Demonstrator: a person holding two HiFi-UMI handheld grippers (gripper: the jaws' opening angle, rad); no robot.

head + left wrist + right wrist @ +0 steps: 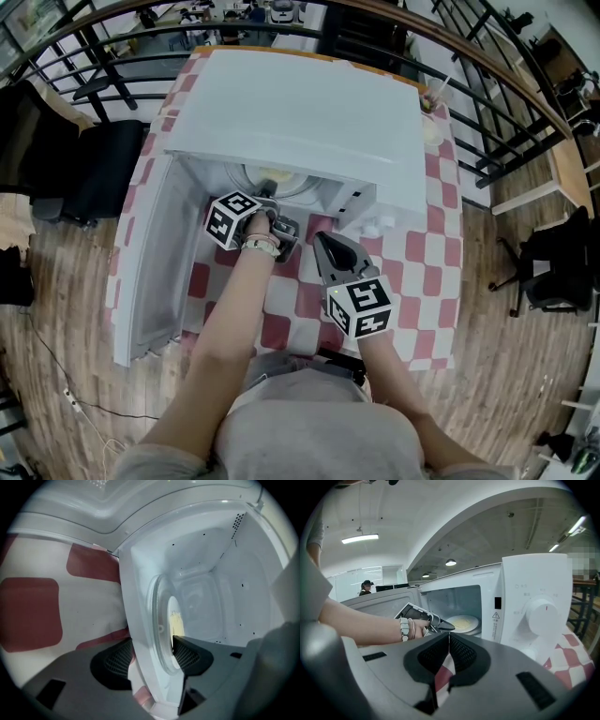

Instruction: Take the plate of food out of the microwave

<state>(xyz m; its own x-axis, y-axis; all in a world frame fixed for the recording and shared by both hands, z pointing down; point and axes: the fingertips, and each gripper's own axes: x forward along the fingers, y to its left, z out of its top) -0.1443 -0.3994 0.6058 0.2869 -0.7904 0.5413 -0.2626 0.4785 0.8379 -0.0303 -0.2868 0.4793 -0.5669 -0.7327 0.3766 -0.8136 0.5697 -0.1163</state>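
White microwave point(309, 122), door point(150, 272) swung wide, fills the red-checked bench point(422, 253), with wood floor point(525, 375) all round. Inside sits the plate of food point(463, 623). The left gripper point(152, 639) has its fingers spread astride the sill and plate rim, not pressing. The right gripper point(449, 637) waits outside, fingers pressed together, empty. Only its view shows the dial point(543, 613).

The plate of food point(463, 623) sits inside the open microwave point(533, 603) before me.
I see a pale round plate lying flat in the white cavity, yellowish food on top; the door point(150, 267) is swung wide to the left.
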